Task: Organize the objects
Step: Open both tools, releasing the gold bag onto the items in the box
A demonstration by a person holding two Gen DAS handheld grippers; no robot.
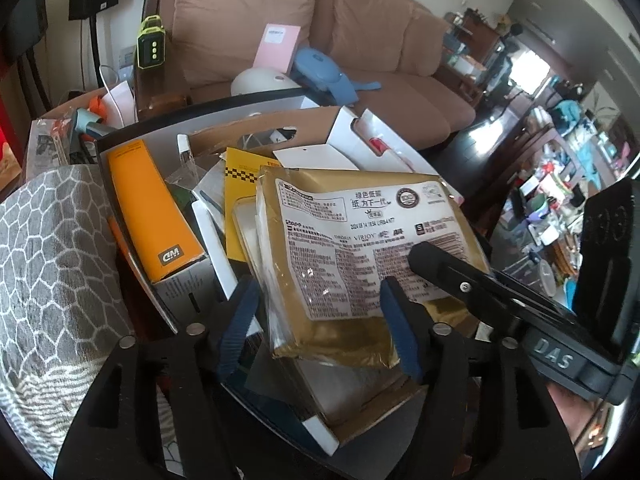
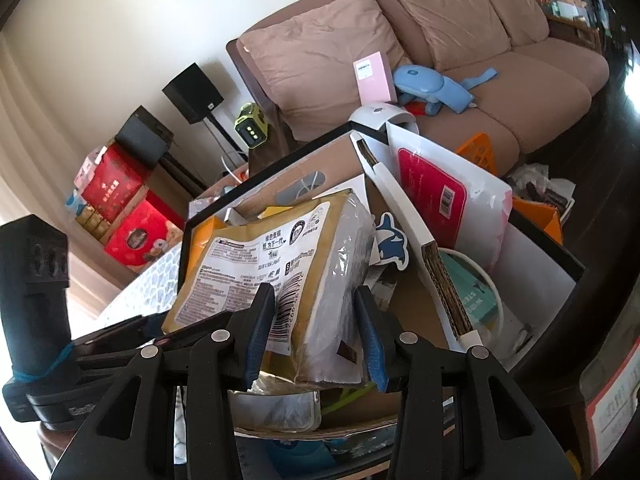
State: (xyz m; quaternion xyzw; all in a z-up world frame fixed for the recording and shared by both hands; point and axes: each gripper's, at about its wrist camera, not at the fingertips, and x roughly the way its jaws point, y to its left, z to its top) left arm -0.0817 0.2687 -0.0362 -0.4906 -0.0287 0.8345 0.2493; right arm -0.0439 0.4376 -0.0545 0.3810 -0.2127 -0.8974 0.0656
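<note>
Plastic-wrapped tissue pack [image 2: 280, 276] lies atop the cluttered box [image 2: 532, 256], toward its 6 o'clock edge: soft, light, slippery. Your right gripper [image 2: 316, 336] pinches its near end; left gripper [image 1: 320, 320] stands wide around it.

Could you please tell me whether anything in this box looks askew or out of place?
Yes: the gold tissue pack sits tilted atop the clutter in the cardboard box, one end raised between the right gripper's pads rather than lying flat.

Cluttered cardboard box [image 1: 256, 136] (open) rests on table [image 1: 52, 248].
</note>
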